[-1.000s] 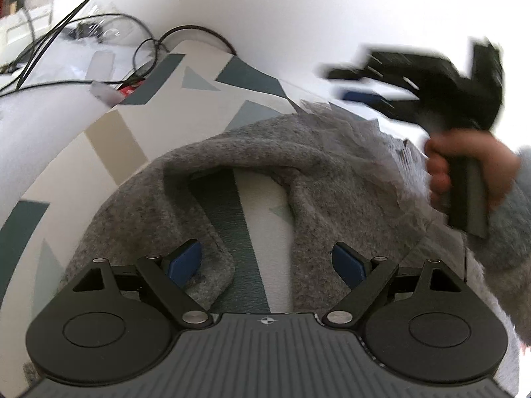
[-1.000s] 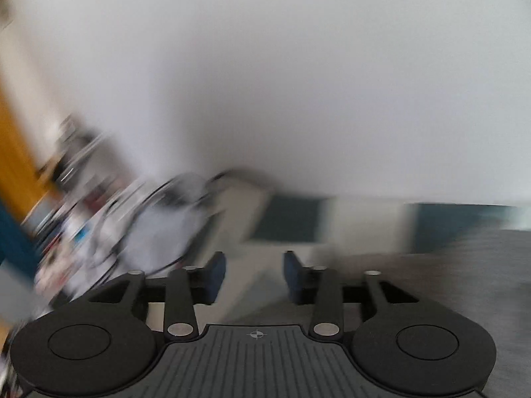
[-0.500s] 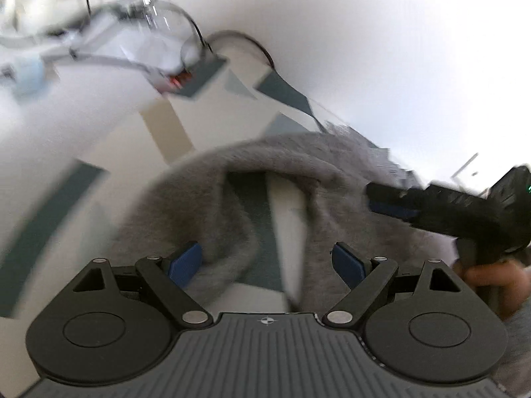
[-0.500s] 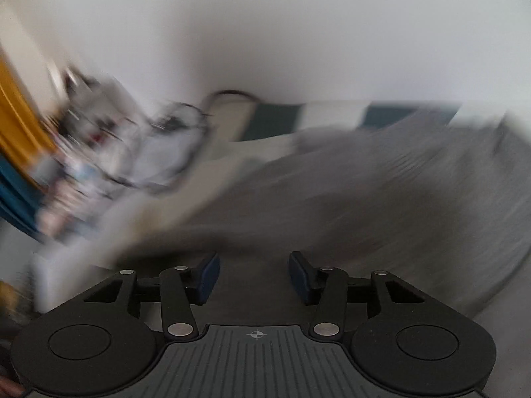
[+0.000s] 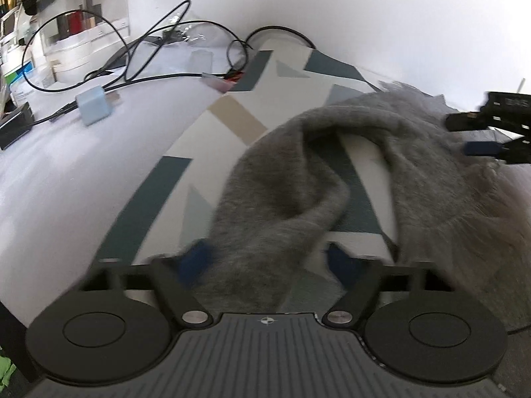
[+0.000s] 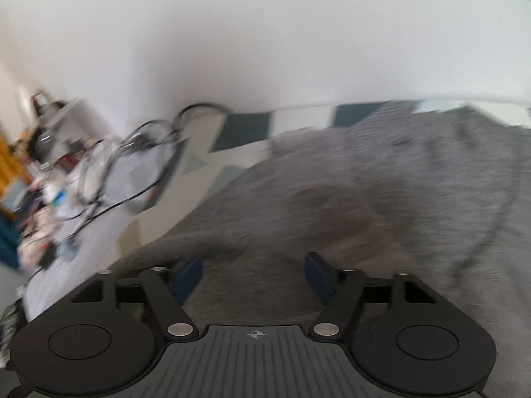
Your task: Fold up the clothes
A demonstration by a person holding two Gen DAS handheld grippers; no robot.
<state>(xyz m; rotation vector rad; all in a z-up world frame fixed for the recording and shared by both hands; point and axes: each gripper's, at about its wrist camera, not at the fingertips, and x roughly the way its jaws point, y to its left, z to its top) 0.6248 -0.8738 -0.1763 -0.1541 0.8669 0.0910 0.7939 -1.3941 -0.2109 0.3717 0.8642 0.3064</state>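
A grey knitted sweater [image 5: 431, 199] lies crumpled on a patterned cloth [image 5: 292, 76]. One of its sleeves [image 5: 282, 205] curls toward my left gripper [image 5: 268, 260], whose jaws are closing with the sleeve end between them. The left pad touches the knit and the right pad stands clear of it. My right gripper [image 6: 252, 275] hovers low over the sweater body [image 6: 365, 199]. Its jaws are opening and nothing is pinched between them. In the left wrist view the right gripper [image 5: 481, 147] shows at the far right, above the sweater.
Black cables [image 5: 132, 76], a pale blue charger block [image 5: 94, 107] and clear plastic boxes [image 5: 83, 33] crowd the white tabletop to the left of the cloth. A white wall [image 6: 265, 49] rises right behind the table.
My left jaws have narrowed around the sleeve end and that gripper has swung left. The right gripper has come down over the sweater and its jaws have spread apart.
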